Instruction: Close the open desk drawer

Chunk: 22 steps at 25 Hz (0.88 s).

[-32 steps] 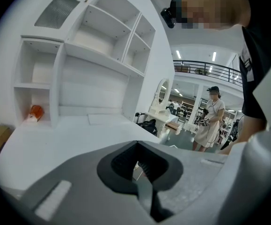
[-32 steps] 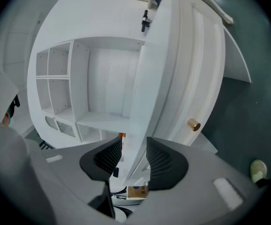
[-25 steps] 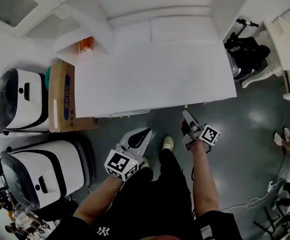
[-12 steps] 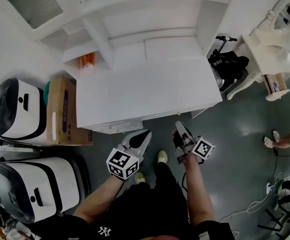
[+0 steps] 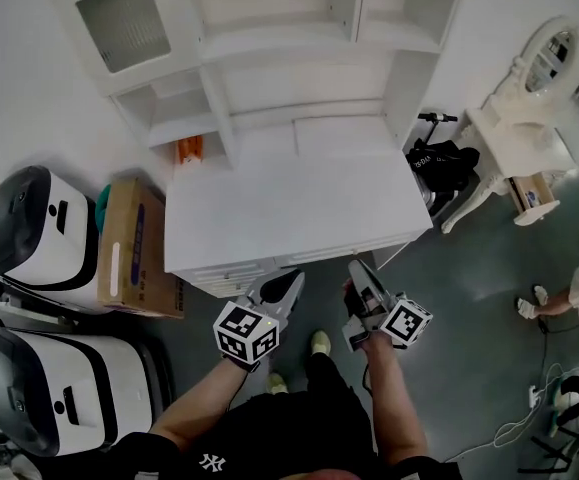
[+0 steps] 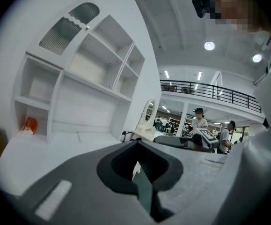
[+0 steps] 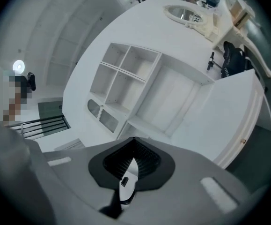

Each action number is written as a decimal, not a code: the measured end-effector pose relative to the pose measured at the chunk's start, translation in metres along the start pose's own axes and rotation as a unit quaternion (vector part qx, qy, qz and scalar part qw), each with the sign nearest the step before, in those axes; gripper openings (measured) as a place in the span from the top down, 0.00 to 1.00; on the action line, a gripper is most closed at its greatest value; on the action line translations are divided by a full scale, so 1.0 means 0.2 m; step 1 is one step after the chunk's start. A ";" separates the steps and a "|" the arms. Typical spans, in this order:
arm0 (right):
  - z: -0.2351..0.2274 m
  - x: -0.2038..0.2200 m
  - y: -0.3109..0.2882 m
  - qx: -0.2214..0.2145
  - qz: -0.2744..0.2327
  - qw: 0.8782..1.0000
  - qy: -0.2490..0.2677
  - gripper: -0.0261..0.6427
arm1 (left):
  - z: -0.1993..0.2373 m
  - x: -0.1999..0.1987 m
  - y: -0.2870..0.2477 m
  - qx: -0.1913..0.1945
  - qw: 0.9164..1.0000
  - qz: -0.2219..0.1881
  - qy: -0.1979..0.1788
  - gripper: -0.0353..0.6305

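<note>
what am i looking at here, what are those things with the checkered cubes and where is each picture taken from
There is no robot here. A person stands at a white desk with a hand-held gripper in each hand. The left gripper and the right gripper each carry a cube with square markers, which is part of the tool. The head view comes from a camera on the person's head, looking steeply down. The two gripper views come from cameras riding on each gripper, looking along its jaws. Both pairs of jaws are together and hold nothing. The desk top is bare. An orange item sits in a cubby of the shelves behind it, and a cardboard box stands on the floor beside the desk.
</note>
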State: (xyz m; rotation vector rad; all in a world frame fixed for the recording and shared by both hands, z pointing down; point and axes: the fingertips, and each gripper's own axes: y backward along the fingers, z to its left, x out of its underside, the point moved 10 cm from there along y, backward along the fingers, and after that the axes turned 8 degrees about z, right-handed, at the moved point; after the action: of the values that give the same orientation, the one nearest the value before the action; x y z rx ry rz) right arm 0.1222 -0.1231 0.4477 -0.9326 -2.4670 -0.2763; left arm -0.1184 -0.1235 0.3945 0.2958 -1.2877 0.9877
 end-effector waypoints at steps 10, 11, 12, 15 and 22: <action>0.38 0.04 0.02 -0.003 0.007 0.995 0.103 0.95 | -0.07 -0.11 0.19 -0.002 0.999 -0.032 -0.020 0.95; 0.41 0.04 0.02 -0.002 0.009 0.994 0.112 0.95 | -0.08 -0.12 0.22 -0.001 0.999 -0.034 -0.021 0.95; 0.44 0.05 0.03 -0.001 0.012 0.993 0.121 0.95 | -0.08 -0.12 0.24 0.000 0.999 -0.037 -0.022 0.95; 0.53 0.07 0.04 0.011 0.016 0.987 0.160 0.95 | -0.10 -0.14 0.29 -0.001 0.999 -0.042 -0.029 0.95; 0.74 0.15 0.06 0.080 0.028 0.952 0.296 0.94 | -0.15 -0.17 0.39 -0.006 0.997 -0.051 -0.057 0.95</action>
State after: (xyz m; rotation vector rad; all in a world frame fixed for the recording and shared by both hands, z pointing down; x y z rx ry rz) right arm 0.0553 -0.0449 0.3356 -0.7183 -1.8775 -0.2825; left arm -0.1553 -0.0726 0.3286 0.4094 -1.3667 0.8877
